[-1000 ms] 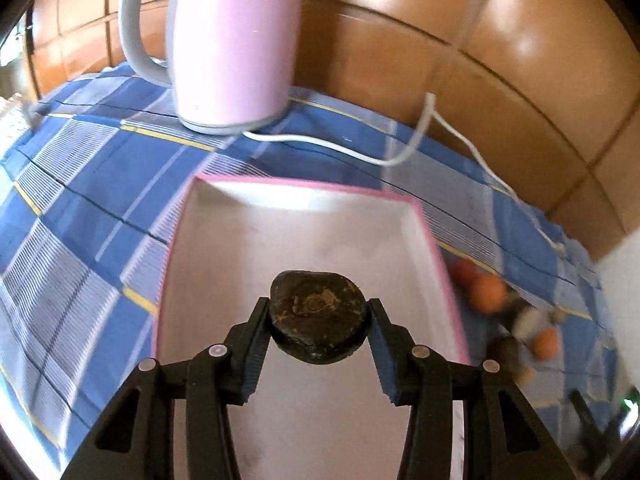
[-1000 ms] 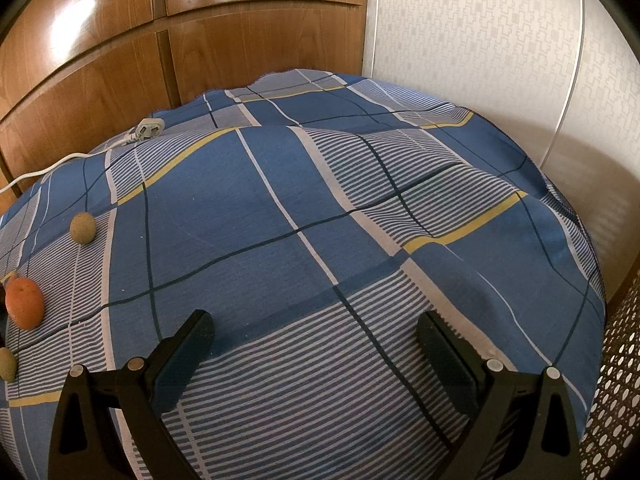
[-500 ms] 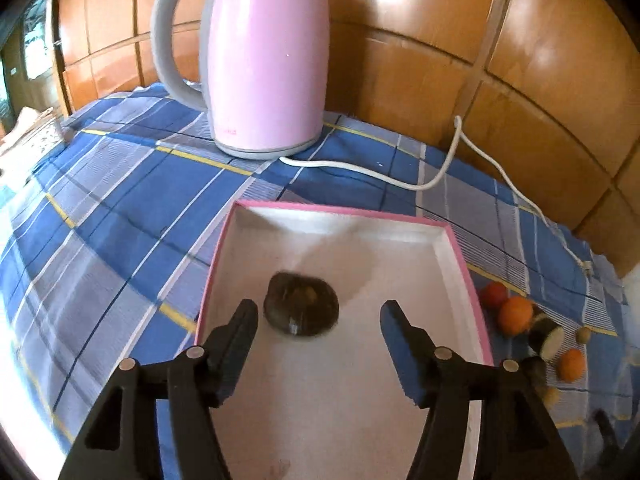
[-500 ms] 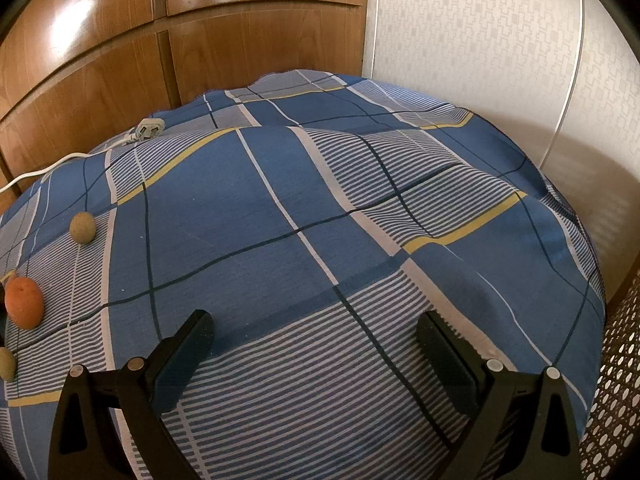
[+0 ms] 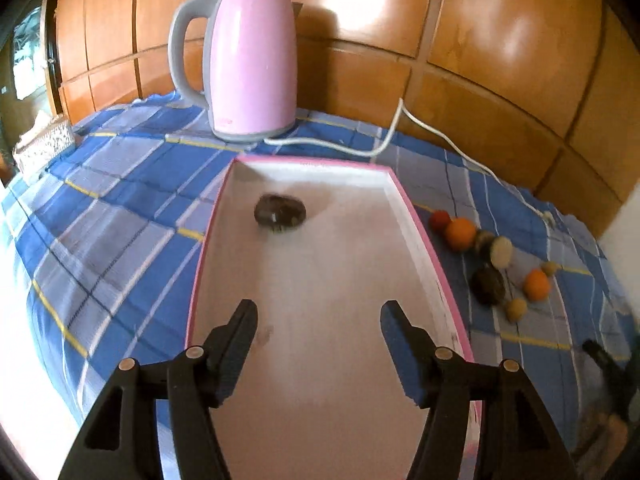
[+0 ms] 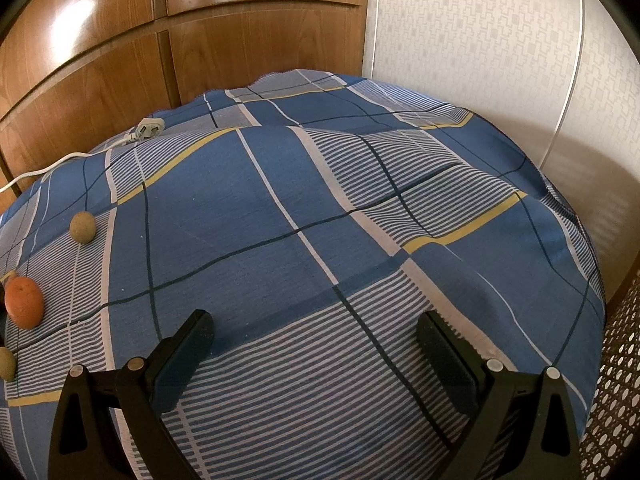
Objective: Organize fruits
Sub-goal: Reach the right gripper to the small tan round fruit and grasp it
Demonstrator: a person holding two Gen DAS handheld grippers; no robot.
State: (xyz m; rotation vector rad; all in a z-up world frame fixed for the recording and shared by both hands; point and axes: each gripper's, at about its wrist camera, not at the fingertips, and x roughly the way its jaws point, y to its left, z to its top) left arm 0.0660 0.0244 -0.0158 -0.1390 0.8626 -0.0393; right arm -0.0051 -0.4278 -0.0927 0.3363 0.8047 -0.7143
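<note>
A dark brown fruit (image 5: 280,211) lies alone in the far left part of the pink-rimmed white tray (image 5: 416,216). My left gripper (image 5: 318,316) hangs open over the tray's near half, well back from that fruit, with nothing between its fingers. Right of the tray, loose fruits sit on the blue checked cloth: an orange (image 5: 460,233), a small red one (image 5: 439,219), a dark one (image 5: 488,285), a cut pale one (image 5: 501,251), another orange (image 5: 537,285). My right gripper (image 6: 314,334) stands open over bare cloth; an orange (image 6: 23,302) and a tan fruit (image 6: 82,228) lie to its left.
A pink kettle (image 5: 250,66) stands behind the tray, its white cord (image 5: 394,132) trailing right to a plug (image 6: 149,129). Wooden panels back the table. A white wall and a woven basket (image 6: 616,384) border the right side.
My left gripper let go of the dark fruit, which now lies in the tray, and drew back from it. The right gripper has not moved.
</note>
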